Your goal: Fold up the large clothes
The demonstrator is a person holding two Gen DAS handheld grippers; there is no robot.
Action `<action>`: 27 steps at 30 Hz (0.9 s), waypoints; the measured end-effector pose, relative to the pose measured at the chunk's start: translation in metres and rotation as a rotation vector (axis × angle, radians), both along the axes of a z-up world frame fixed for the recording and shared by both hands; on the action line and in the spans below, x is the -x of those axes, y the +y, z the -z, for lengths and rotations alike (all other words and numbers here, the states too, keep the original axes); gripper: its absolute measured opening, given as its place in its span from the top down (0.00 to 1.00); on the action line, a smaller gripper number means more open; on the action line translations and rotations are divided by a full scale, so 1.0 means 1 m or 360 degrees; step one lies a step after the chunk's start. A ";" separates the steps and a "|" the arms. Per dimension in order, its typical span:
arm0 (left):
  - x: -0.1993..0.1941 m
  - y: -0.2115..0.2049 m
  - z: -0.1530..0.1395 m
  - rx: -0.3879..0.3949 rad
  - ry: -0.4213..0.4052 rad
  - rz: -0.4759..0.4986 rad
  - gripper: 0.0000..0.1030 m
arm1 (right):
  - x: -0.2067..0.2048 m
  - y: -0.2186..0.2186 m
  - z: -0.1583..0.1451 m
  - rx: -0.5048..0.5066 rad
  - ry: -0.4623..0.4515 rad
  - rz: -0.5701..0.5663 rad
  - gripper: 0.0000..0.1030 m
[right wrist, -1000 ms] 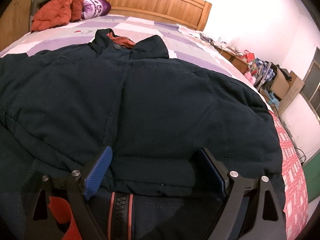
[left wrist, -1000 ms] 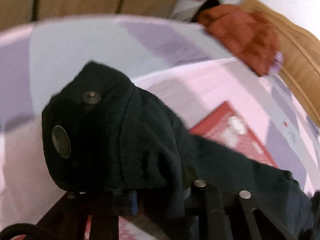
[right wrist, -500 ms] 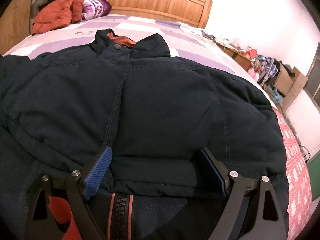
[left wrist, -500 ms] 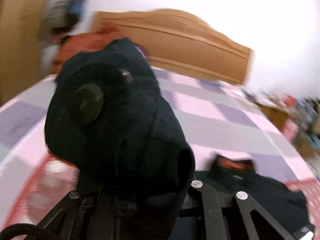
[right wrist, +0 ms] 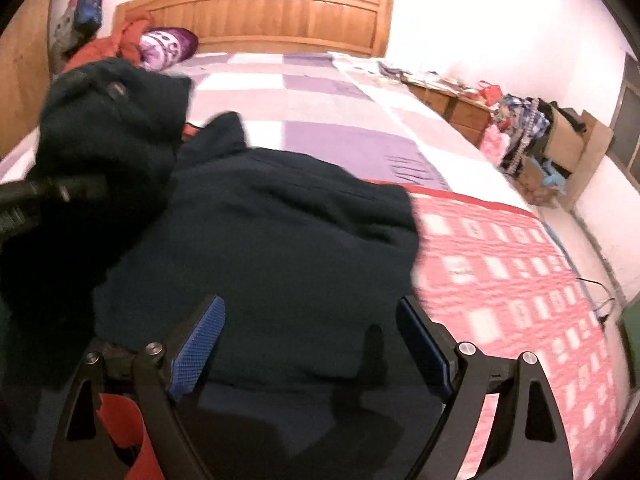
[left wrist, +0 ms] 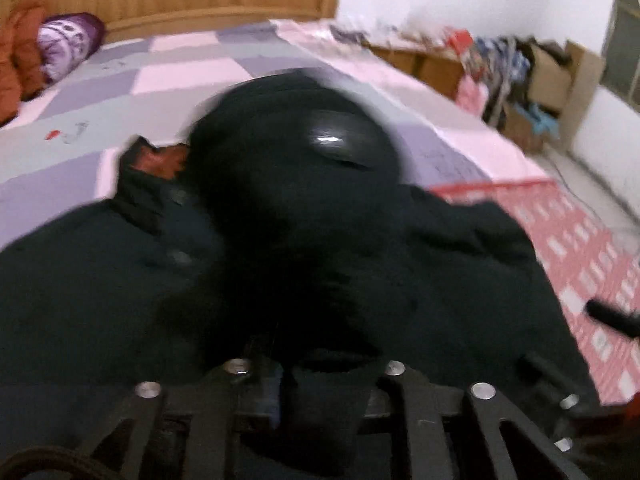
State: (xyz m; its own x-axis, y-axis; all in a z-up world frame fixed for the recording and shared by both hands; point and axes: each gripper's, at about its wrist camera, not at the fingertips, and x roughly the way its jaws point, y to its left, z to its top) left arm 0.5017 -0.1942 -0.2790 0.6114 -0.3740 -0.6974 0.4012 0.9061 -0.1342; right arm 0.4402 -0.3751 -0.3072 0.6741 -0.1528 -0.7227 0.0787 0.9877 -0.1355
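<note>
One dark padded jacket (right wrist: 280, 248) lies on the bed (right wrist: 328, 120), its sleeve (left wrist: 288, 184) bunched between the left gripper's (left wrist: 320, 376) opening fingers. Right gripper (right wrist: 310, 344) hovers over it, fingers spread wide, empty.

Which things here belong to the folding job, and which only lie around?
For the job: dark jacket, its sleeve cuff between the opening left gripper, right gripper.

Lying about: orange garment, purple pillow, cardboard box.
</note>
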 end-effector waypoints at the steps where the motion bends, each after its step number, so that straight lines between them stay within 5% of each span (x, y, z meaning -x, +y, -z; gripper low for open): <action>1: 0.004 -0.008 0.003 -0.0002 0.0025 0.0024 0.63 | 0.004 -0.008 0.000 0.0002 0.0005 0.0014 0.13; 5: 0.021 -0.028 -0.001 0.0013 0.0039 0.0150 0.31 | 0.022 -0.040 0.003 -0.0065 0.0030 0.0101 0.13; 16: 0.059 -0.037 -0.029 0.0131 0.0018 0.0437 0.22 | 0.034 -0.068 -0.008 -0.0279 -0.0004 0.0284 0.13; 21: 0.064 0.028 -0.038 0.0073 -0.0097 0.0169 0.21 | 0.019 -0.042 -0.027 -0.0345 -0.0068 0.0195 0.13; 27: 0.040 0.135 -0.023 -0.0194 -0.0131 -0.0359 0.21 | -0.005 0.003 -0.036 -0.0474 -0.0074 0.0007 0.13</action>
